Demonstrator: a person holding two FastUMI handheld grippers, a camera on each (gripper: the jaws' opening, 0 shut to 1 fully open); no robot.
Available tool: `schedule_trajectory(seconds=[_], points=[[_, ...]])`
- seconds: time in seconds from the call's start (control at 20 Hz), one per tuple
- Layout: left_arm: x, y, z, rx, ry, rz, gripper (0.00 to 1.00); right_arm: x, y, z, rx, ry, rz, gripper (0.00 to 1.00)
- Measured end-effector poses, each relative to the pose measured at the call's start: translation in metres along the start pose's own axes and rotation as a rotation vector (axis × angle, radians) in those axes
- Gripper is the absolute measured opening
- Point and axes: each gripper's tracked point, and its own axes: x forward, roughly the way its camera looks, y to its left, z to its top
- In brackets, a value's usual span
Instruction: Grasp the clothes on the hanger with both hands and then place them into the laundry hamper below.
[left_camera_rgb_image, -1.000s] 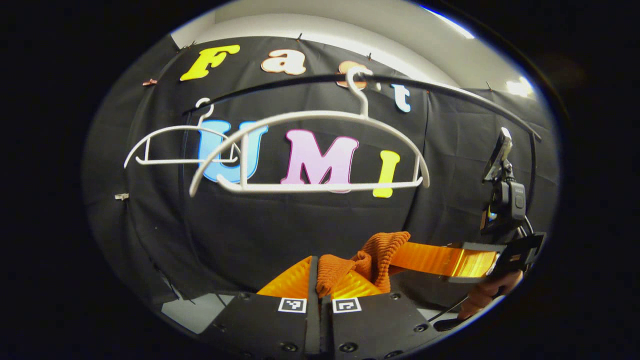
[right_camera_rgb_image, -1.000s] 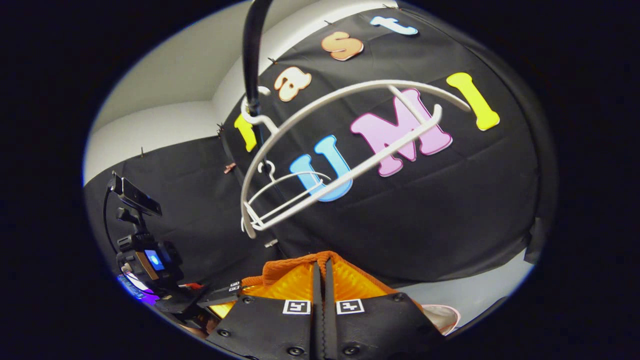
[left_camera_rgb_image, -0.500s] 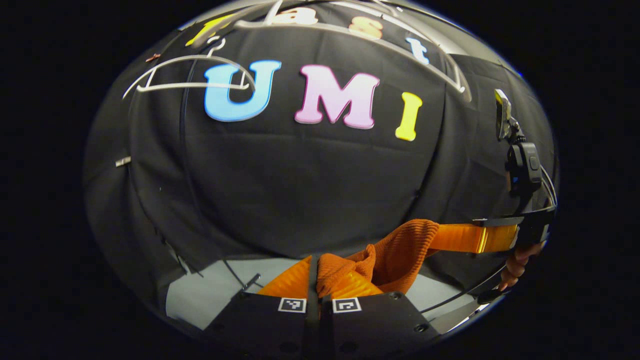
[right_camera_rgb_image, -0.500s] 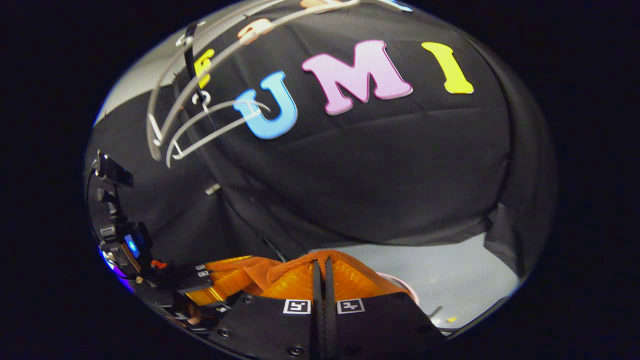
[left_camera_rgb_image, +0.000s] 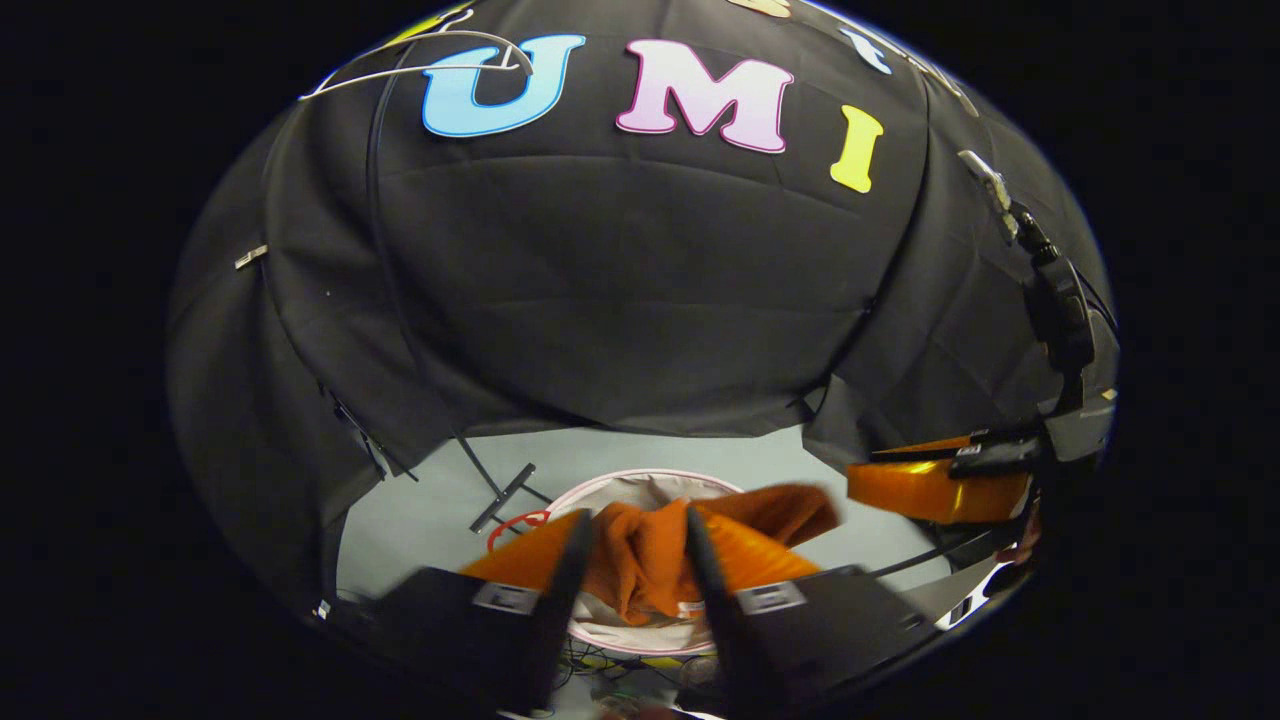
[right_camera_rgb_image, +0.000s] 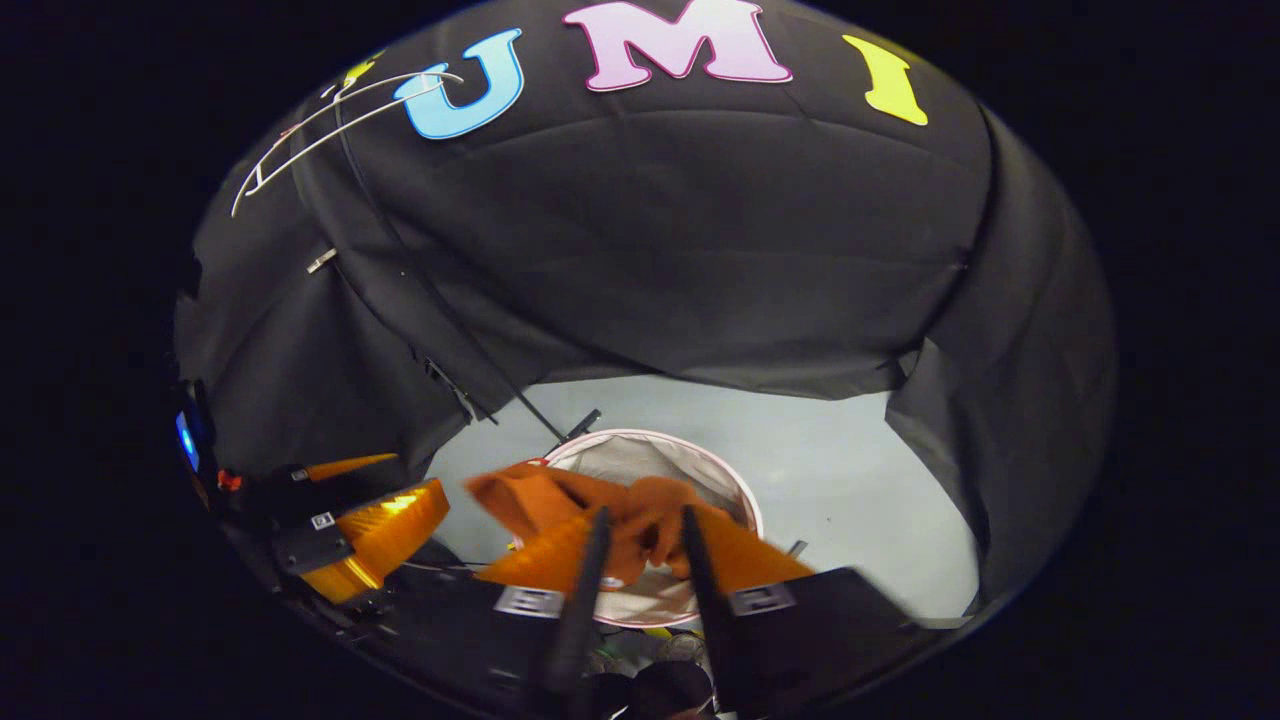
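Claws opened, clothes released

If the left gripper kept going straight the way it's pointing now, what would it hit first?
Most likely the orange garment lying between its spread jaws, and just beyond that the laundry hamper on the floor; depth is hard to judge here.

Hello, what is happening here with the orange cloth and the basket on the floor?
A person holds a tool in each hand over the laundry hamper on the floor. Both the left tool and the right tool have their fingers spread apart, with the orange garment bunched between them, just above the hamper's mouth. Empty white hangers hang above.
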Motion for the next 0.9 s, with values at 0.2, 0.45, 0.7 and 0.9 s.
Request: schedule_trajectory(seconds=[0.2,0.45,0.7,0.9], points=[[-0.003,0.009,-0.006,-0.010,0.013,0.015,0.96,-0.006,-0.004,-0.003,-0.061,-0.013,-0.043,0.99],[-0.021,0.004,-0.005,-0.008,-0.022,-0.015,0.96,-0.022,0.011,-0.012,0.000,-0.023,-0.036,0.99],[-0.057,-0.001,-0.006,0.021,-0.060,-0.040,0.96,-0.057,0.022,-0.010,-0.010,-0.089,-0.074,0.99],[-0.099,0.002,0.021,-0.029,-0.139,-0.034,0.96,-0.099,0.043,0.003,0.016,-0.157,-0.069,0.99]])
